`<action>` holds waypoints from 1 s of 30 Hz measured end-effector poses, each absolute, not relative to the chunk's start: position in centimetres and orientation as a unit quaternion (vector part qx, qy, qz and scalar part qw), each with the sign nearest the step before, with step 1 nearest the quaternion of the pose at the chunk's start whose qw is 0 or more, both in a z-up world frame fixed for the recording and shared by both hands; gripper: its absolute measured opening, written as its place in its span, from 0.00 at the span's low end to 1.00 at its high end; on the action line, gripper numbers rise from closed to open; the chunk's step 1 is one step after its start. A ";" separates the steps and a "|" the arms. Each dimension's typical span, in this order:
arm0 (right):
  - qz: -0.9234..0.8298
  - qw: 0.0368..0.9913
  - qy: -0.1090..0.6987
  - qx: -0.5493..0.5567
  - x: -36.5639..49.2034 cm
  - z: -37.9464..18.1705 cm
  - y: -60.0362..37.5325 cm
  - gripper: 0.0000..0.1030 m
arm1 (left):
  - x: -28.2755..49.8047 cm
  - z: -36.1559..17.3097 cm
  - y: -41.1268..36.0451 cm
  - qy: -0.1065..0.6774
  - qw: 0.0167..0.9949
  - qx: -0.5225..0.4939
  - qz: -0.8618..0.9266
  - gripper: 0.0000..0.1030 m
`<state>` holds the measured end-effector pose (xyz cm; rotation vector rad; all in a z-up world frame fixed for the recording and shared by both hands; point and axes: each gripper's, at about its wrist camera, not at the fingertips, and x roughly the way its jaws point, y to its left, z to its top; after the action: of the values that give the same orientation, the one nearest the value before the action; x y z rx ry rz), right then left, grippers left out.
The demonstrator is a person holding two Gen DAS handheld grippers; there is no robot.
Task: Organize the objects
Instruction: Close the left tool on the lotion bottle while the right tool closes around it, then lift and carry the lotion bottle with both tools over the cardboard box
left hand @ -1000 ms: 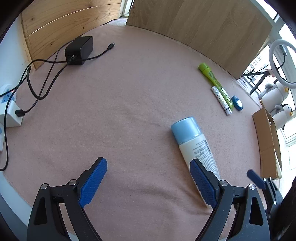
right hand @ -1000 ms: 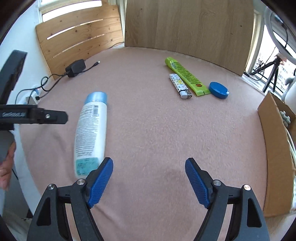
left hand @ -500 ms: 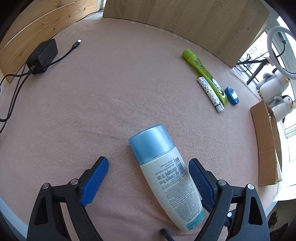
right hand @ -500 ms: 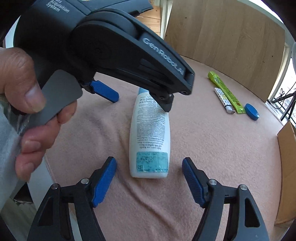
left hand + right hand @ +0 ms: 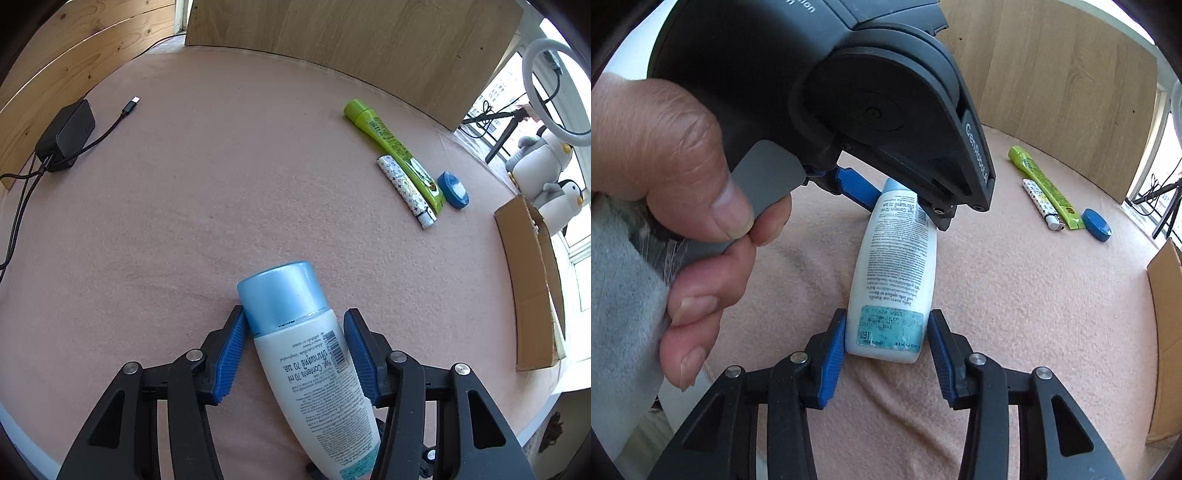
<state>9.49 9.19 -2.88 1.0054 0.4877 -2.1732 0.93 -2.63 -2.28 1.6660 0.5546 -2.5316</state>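
Left wrist view: the white bottle (image 5: 314, 376), capped pale blue and printed "Net Contents 70 ml", is flanked near its cap by the closing left gripper (image 5: 293, 350). Beyond the bottle: a green tube (image 5: 393, 147), a patterned lighter (image 5: 406, 190), a blue lid (image 5: 453, 189).

Right wrist view: the bottle's base, stickered "KING POWER", is bracketed by the closing right gripper (image 5: 886, 350); contact cannot be told. "GenRobot" is read on the left gripper's housing, held by a hand (image 5: 676, 206).
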 end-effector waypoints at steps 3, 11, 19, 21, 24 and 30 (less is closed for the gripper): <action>-0.838 0.340 0.187 0.383 9.5 -2.7 9.1 0.38 | 1.0 -1.9 -2.5 0.184 0.028 0.538 -0.822 0.54; -0.855 0.327 0.164 0.369 9.2 -0.4 10.1 0.38 | 0.8 2.3 -0.7 0.175 0.009 0.511 -0.841 0.53; -0.883 0.297 0.157 0.327 9.1 3.2 12.5 0.38 | 0.1 7.2 2.4 0.153 -0.025 0.478 -0.865 0.53; -0.889 0.289 0.152 0.320 8.7 3.8 14.0 0.38 | -0.3 7.9 3.3 0.146 -0.031 0.474 -0.868 0.53; -0.896 0.279 0.146 0.314 8.5 4.1 14.9 0.38 | -1.0 8.4 4.6 0.139 -0.040 0.473 -0.869 0.53; -0.906 0.259 0.134 0.308 8.4 4.6 16.6 0.38 | -2.2 9.2 7.4 0.120 -0.058 0.472 -0.871 0.53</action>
<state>8.40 16.61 4.55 0.8349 0.3632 -2.4542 -2.22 7.42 9.23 1.5417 0.3927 -2.8434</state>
